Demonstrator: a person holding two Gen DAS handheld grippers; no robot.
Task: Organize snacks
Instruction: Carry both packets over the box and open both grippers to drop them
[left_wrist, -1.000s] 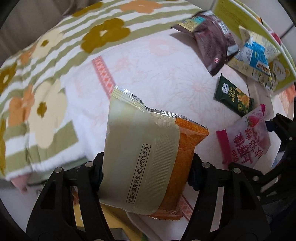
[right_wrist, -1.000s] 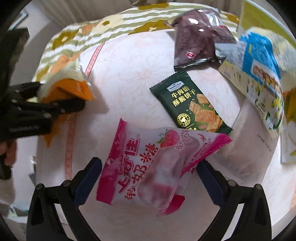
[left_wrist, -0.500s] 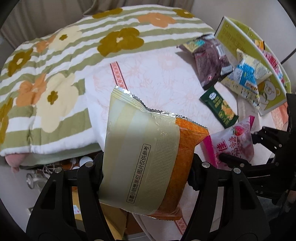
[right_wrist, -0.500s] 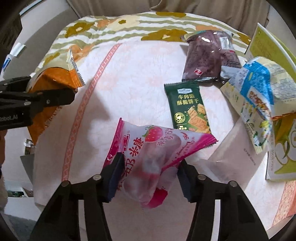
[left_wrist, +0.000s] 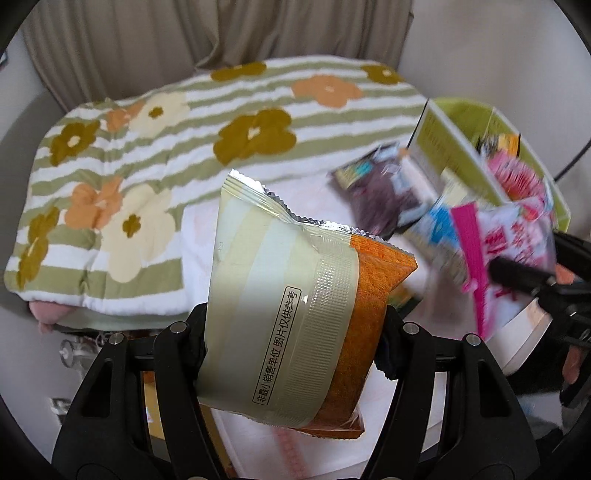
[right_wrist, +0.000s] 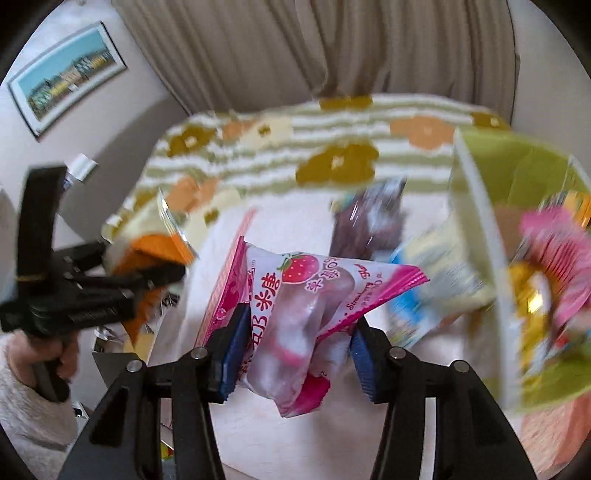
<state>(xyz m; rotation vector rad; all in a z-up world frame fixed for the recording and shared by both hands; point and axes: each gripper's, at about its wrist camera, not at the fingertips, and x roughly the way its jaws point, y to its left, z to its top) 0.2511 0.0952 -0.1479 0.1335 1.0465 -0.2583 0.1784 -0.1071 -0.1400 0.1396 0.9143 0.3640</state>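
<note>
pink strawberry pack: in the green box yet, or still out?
Out. The pink pack hangs clamped in the right gripper above the cloth, left of the green box.

orange-and-cream snack packet (left_wrist: 295, 314): upright, left of green box (right_wrist: 476, 206) | pink strawberry candy bag (right_wrist: 295, 314): crumpled, just beside box

"非最小销售单位" on cream packet (left_wrist: 273, 295) (boxed)

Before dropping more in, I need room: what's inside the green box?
In the green box, blurred pink and yellow packets show; its walls and those packets hide the bottom.
</note>
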